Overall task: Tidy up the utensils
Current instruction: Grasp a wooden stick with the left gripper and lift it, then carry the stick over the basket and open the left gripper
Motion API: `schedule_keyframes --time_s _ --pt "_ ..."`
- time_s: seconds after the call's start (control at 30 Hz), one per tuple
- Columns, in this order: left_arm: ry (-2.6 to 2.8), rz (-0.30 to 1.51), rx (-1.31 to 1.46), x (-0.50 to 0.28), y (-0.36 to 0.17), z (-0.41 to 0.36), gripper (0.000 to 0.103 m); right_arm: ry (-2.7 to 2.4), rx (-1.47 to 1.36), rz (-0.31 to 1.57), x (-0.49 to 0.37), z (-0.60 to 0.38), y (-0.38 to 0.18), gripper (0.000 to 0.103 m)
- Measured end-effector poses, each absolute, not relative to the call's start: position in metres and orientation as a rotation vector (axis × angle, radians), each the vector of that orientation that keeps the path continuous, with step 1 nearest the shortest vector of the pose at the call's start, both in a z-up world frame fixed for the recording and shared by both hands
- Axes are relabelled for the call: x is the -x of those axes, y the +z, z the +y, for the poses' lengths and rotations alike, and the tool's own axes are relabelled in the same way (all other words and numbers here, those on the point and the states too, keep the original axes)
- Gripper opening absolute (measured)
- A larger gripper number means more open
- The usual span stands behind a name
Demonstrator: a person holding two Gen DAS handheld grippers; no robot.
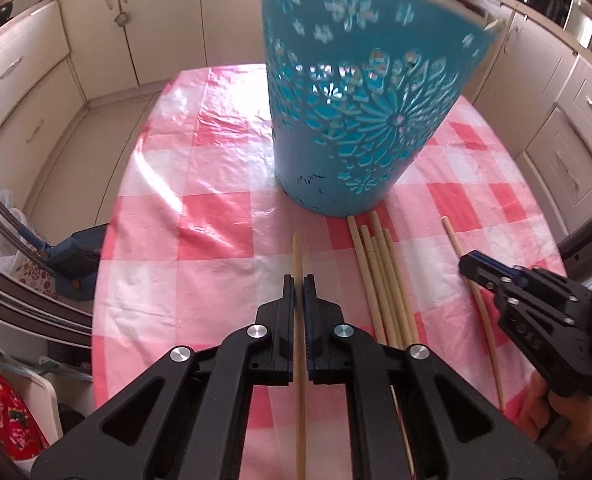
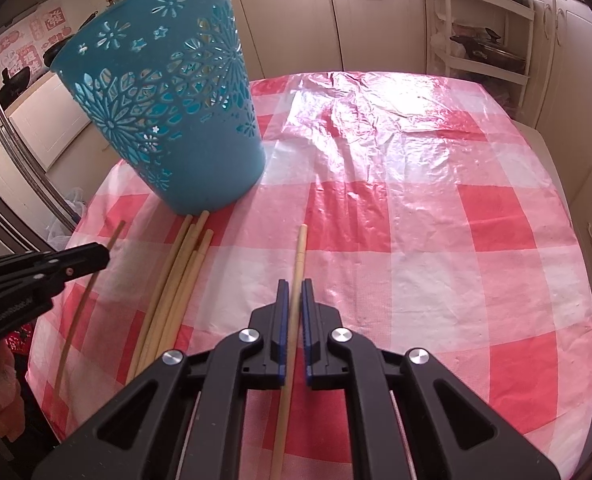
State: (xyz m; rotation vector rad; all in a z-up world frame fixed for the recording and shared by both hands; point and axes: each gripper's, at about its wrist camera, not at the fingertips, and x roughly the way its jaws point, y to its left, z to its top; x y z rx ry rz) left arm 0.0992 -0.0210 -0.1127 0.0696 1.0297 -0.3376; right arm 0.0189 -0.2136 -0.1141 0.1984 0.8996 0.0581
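Right of the blue basket [image 2: 168,92], tablecloth [image 2: 436,208] lies bare to its edge.

Basket [image 2: 164,112]: blue pierced plastic, smooth. Chopsticks [image 1: 380,280]: pale matt wood. Tablecloth [image 2: 396,208]: glossy, wrinkled checked plastic film.

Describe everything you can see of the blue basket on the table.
The blue basket looks like teal plastic, a tapered round tub wider at its rim, its wall pierced with flower and petal cut-outs. Dark scuffs mark its base. It stands upright on the checked tablecloth. A bundle of loose chopsticks lies with its tips at the base. Neither gripper touches it.
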Motion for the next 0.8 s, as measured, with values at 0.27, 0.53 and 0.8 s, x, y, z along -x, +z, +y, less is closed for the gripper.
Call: schedule_keyframes --time_s 0.27,0.53,0.8 --pt "-0.436 0.961 0.000 -0.049 -0.079 -0.017 0.004 0.069 -0.232 0.890 -0.019 -0.217 -0.116 0.007" --pt "-0.513 0.849 0.091 -0.019 -0.024 -0.006 0.004 0.082 -0.233 0.885 -0.019 -0.216 -0.117 0.011" --pt "-0.539 0.705 0.250 -0.023 0.043 0.031 0.004 0.093 -0.185 0.883 -0.017 -0.208 -0.115 0.021"
